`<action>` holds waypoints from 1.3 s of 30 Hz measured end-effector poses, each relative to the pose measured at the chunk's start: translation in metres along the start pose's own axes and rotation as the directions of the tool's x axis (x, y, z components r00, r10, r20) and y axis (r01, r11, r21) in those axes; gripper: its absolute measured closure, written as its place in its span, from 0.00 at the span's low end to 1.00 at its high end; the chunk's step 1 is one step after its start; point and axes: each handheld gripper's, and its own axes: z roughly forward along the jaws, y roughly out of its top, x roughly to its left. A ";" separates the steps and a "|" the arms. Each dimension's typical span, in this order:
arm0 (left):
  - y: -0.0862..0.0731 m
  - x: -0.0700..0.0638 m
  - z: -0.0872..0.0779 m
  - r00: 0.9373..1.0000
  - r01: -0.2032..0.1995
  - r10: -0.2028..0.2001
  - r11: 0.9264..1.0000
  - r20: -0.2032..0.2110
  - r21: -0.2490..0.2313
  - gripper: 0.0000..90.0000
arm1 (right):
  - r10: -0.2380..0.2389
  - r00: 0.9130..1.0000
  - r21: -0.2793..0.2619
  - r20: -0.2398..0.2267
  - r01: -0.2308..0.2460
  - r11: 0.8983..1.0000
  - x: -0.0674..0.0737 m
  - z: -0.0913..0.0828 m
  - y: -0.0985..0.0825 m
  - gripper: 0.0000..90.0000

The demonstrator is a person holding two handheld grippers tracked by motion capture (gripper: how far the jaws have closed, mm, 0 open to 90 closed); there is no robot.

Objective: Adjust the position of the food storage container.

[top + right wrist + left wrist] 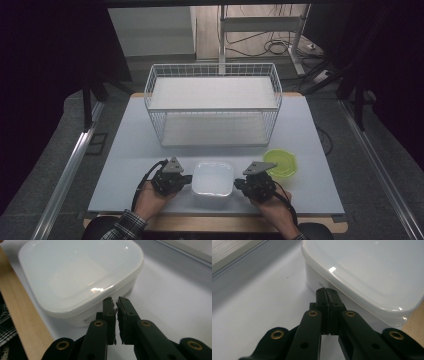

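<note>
A white square lidded container (pixel 212 179) sits near the front edge of the white tabletop, between my two grippers. My left gripper (pixel 189 178) points at its left side. In the left gripper view the container (pixel 367 270) lies just beyond my left gripper (pixel 327 291), whose jaws are pressed together with nothing between them, tips at the container's wall. My right gripper (pixel 237 184) points at the container's right side. In the right gripper view the jaws of my right gripper (pixel 115 301) stand nearly together with a thin slit and nothing in it, close to the container (pixel 80 272).
A white wire two-tier rack (pixel 213 102) stands at the back of the table. A lime-green bowl (pixel 281 163) sits just right of my right gripper. The wooden front edge (pixel 27 322) of the table runs close to the container.
</note>
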 end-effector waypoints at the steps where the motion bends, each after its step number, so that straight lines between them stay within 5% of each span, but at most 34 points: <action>1: 0.000 0.000 0.001 1.000 0.005 -0.005 1.000 -0.002 -0.004 0.99 | 0.003 1.000 -0.004 0.010 -0.003 1.000 -0.001 0.000 0.001 0.94; 21: 0.008 0.001 0.008 1.000 -0.005 0.004 1.000 -0.011 -0.010 0.96 | 0.039 0.998 -0.011 0.049 -0.038 0.999 -0.018 0.005 0.005 0.94; 31: -0.009 0.012 -0.031 0.998 0.009 -0.014 0.995 -0.054 -0.103 0.60 | 0.054 0.998 -0.089 0.039 -0.050 0.995 -0.025 -0.022 -0.002 0.76; 39: -0.023 0.005 -0.047 0.999 0.033 -0.036 0.985 -0.014 -0.169 0.27 | 0.002 1.000 -0.153 0.018 0.001 0.988 -0.024 -0.036 -0.006 0.52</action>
